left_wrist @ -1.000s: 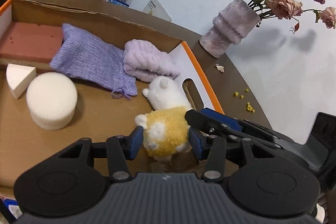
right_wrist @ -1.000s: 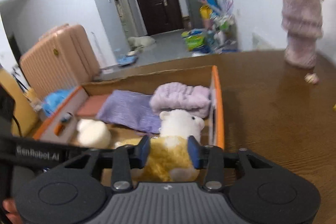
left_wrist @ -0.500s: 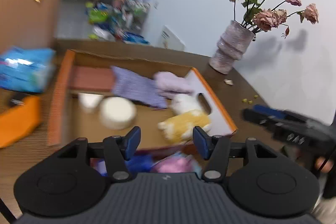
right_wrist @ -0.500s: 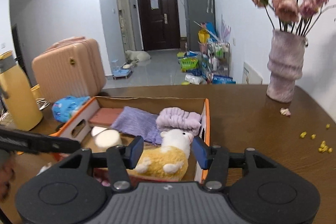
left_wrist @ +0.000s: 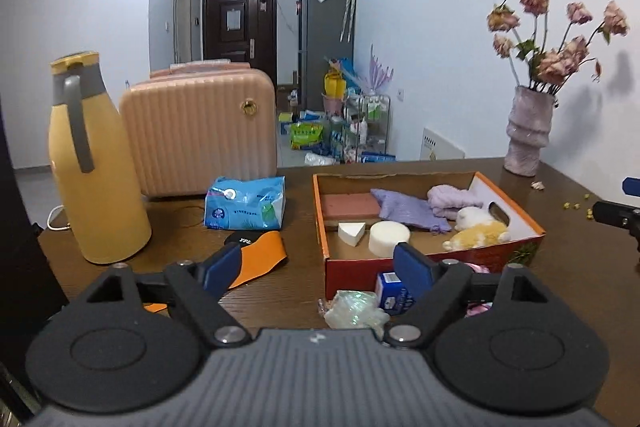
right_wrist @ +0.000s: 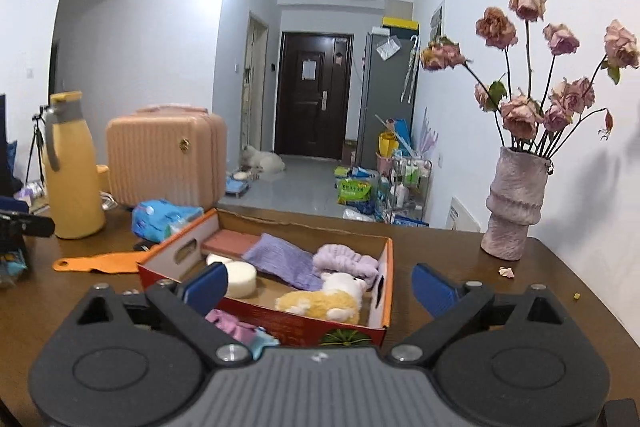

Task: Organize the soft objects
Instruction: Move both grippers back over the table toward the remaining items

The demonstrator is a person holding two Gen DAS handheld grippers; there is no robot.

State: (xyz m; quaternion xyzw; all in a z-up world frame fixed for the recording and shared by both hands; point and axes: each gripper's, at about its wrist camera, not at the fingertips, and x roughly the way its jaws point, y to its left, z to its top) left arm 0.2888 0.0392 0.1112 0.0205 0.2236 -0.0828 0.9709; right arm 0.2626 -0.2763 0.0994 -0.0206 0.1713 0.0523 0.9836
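Observation:
A red cardboard box (left_wrist: 352, 271) on the brown table holds a yellow-and-white plush toy (left_wrist: 476, 233), a purple knit pouch (left_wrist: 404, 209), a lilac headband (left_wrist: 452, 197), a round white sponge (left_wrist: 389, 237), a white wedge sponge (left_wrist: 352, 233) and a pink foam block (left_wrist: 350, 205). My left gripper (left_wrist: 316, 267) hovers in front of the box, jaws opening, nothing between them. My right gripper (right_wrist: 320, 287) hangs back from the box (right_wrist: 304, 323), jaws opening wide and empty. The plush toy (right_wrist: 320, 301) lies on its side near the box's front right corner.
In front of the box lie a crumpled clear bag (left_wrist: 354, 309), a small blue carton (left_wrist: 390, 291) and pink cloth (right_wrist: 228, 323). To the left stand a yellow thermos (left_wrist: 96, 163), a pink suitcase (left_wrist: 200, 131), a blue tissue pack (left_wrist: 246, 203) and an orange strip (left_wrist: 260, 259). A vase of dried roses (left_wrist: 528, 131) stands at the back right.
Both grippers let go of the plush toy, which now lies in the box. Both have drawn back and upward from the box, and their jaws have spread wide.

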